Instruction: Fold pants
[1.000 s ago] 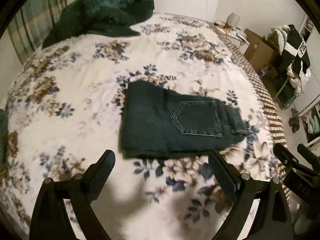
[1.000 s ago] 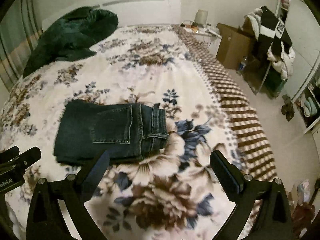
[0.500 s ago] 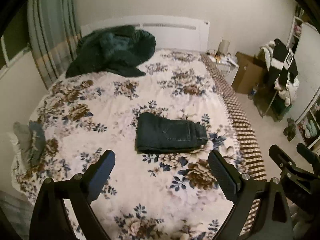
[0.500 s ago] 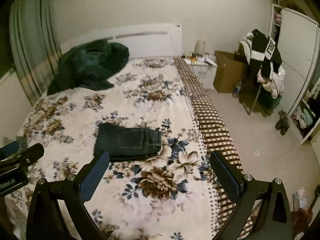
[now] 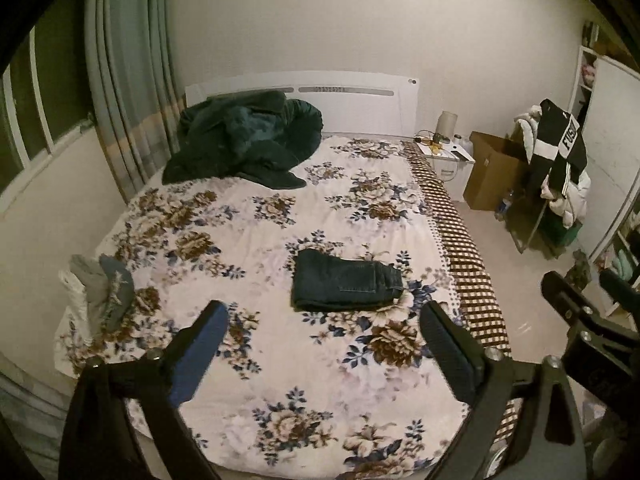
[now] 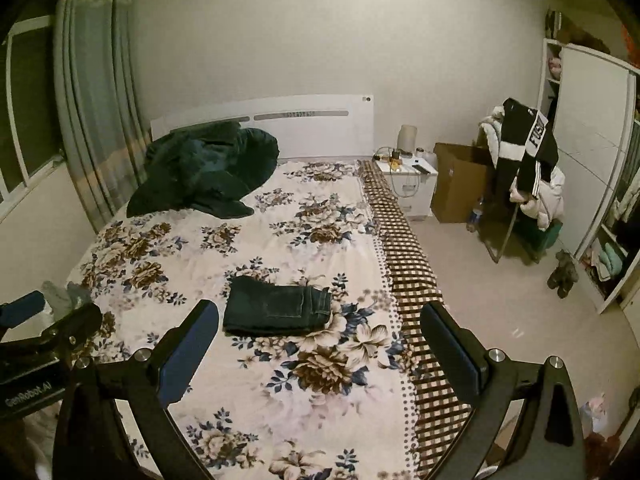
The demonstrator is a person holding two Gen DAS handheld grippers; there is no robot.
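Nearest: my left hand-held gripper (image 5: 322,326) is spread wide and holds nothing; my right hand-held gripper (image 6: 320,328) is likewise spread wide and empty. Both hang above the foot of the bed (image 5: 472,280), well apart from the cloth.

Change: a second ago both cameras sat low and close over the pants, which filled much of each view; half a second ago they had already drawn off, and now the whole bed and much of the room are in frame. Both tools have pulled up and back, with no cloth carried along.

Middle: the pants (image 5: 346,286) lie as a compact dark rectangle on the floral cover, toward the right edge of the bed and nearer its foot than its head, waistband end turned to the checked border, one back pocket uppermost. In the right view the pants (image 6: 278,310) show stacked layers at the near edge.

I judge the fold finished, the retreat marking the end of the task.

Far: a dark green blanket (image 5: 244,140) is heaped at the head of the bed, near its left corner.
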